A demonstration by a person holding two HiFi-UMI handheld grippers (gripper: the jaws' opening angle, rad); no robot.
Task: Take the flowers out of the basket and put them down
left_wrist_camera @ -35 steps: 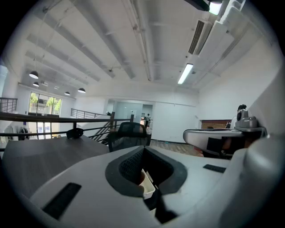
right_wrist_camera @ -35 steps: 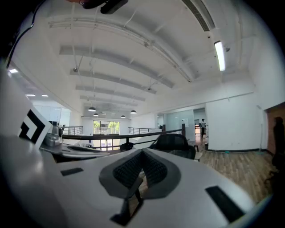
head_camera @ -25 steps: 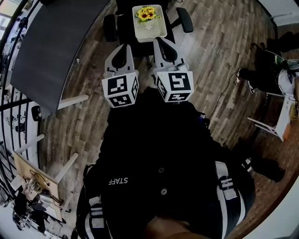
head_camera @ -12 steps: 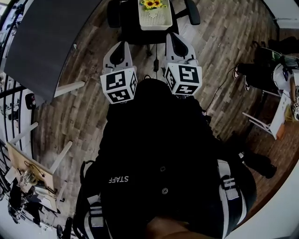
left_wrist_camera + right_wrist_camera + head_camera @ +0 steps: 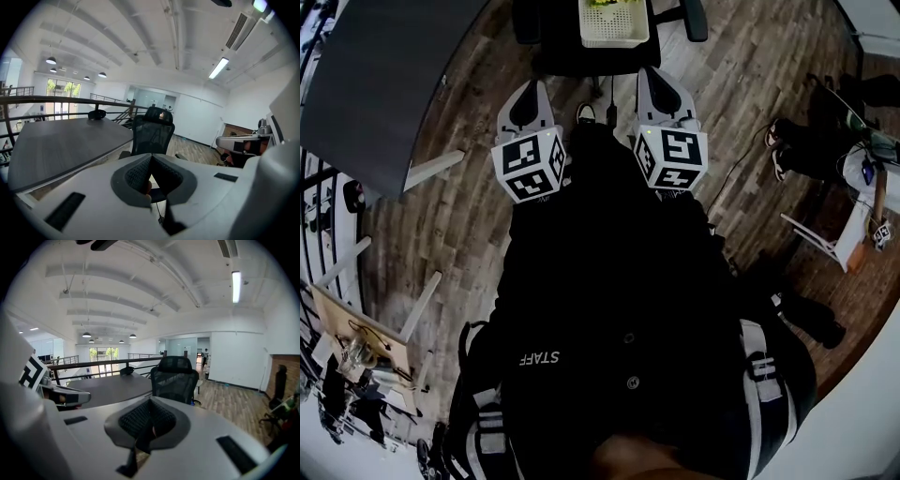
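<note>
Short of the basket (image 5: 614, 41), left tongs (image 5: 531, 86) and right tongs (image 5: 651, 77) closed

Place: I read this as an open-plan office.
Furniture: mesh office chair (image 5: 174, 378), long grey desk (image 5: 56, 145).
Building: railing (image 5: 56, 99), pendant lamps (image 5: 86, 335), wood-plank floor (image 5: 750, 84).

Left gripper (image 5: 529, 89), right gripper (image 5: 650, 77): both lowered, farther back from basket (image 5: 614, 32), wider apart. Basket: at head view's top edge.
</note>
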